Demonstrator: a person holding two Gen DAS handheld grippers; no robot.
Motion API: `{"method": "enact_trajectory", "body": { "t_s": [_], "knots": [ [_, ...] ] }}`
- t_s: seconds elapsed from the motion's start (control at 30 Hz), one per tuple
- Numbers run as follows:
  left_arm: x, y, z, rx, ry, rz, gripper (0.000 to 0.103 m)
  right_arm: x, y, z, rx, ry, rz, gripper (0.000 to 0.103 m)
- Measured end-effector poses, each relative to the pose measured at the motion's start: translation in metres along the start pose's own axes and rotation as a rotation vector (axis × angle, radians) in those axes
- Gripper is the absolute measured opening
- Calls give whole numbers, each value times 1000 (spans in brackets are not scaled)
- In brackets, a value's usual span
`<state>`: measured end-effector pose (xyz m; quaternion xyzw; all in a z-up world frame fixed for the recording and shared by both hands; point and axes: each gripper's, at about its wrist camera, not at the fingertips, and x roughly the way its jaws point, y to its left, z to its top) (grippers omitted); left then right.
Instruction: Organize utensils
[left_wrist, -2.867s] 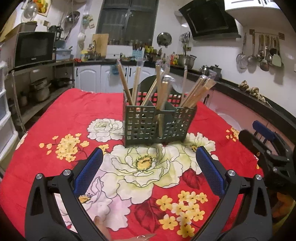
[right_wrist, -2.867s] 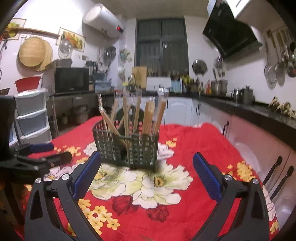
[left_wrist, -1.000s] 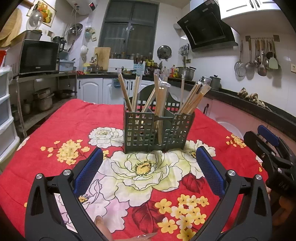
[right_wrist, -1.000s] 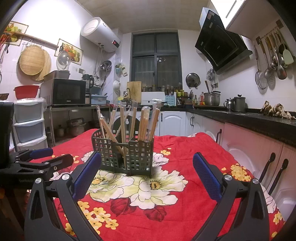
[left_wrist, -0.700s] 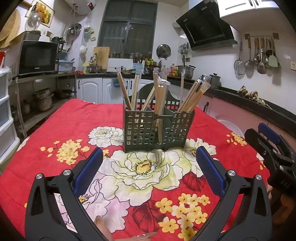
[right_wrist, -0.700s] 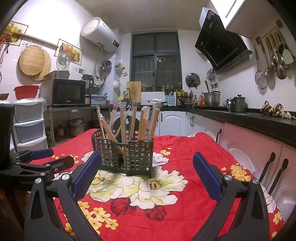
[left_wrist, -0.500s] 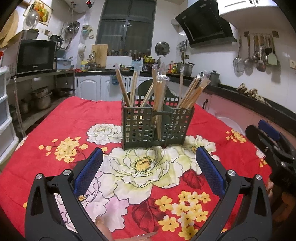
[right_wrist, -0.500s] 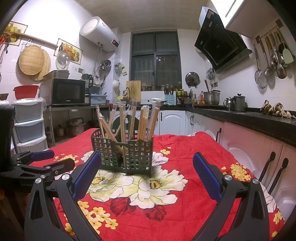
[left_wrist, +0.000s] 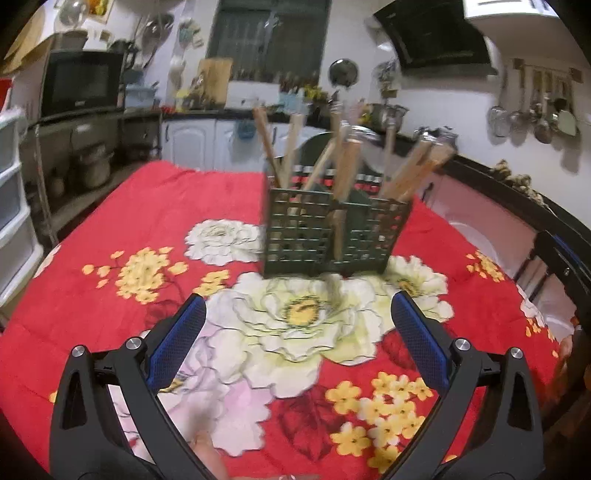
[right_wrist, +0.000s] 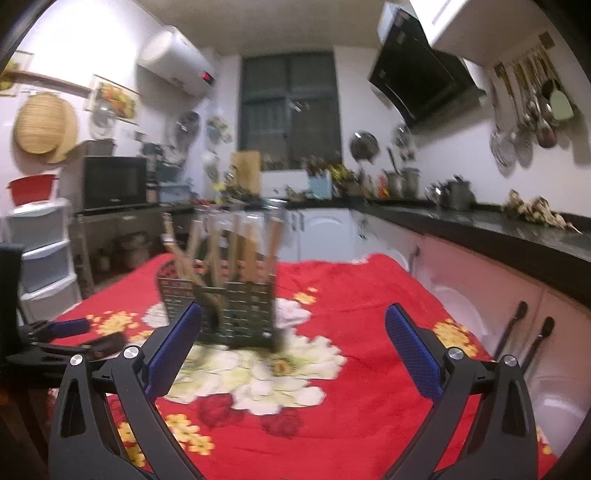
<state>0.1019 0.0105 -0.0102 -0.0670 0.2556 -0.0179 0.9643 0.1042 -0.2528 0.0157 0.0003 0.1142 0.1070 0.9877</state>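
Observation:
A dark green grid caddy (left_wrist: 334, 230) stands on the red flowered tablecloth (left_wrist: 147, 229), with several wooden chopsticks (left_wrist: 345, 166) sticking up from its compartments. My left gripper (left_wrist: 297, 328) is open and holds nothing, short of the caddy. In the right wrist view the caddy (right_wrist: 221, 310) sits left of centre, blurred. My right gripper (right_wrist: 293, 338) is open and holds nothing, its left finger (right_wrist: 173, 347) overlapping the caddy's near corner in the image. The other gripper shows at each view's edge: the right one (left_wrist: 565, 258) and the left one (right_wrist: 62, 332).
A dark counter (right_wrist: 480, 229) with white cabinets runs along the right. Ladles and strainers (left_wrist: 532, 114) hang on the wall. A microwave (left_wrist: 81, 86) and white plastic drawers (right_wrist: 40, 258) stand on the left. A chair back (left_wrist: 332, 147) rises behind the caddy.
Both views have shifted and blurred. The left wrist view tilts down towards the cloth. The right wrist view swings right, so the caddy slides left. Both grippers stay open.

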Motion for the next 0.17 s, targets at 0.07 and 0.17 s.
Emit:
{"method": "enact_trajectory", "body": {
  "t_s": [0.07, 0.17],
  "knots": [
    [6, 19, 14, -40, 39, 28, 92, 12, -14, 5, 11, 55, -55, 97],
    [25, 54, 34, -104, 104, 79, 93, 48, -45, 9, 22, 213, -161, 97]
  ]
}}
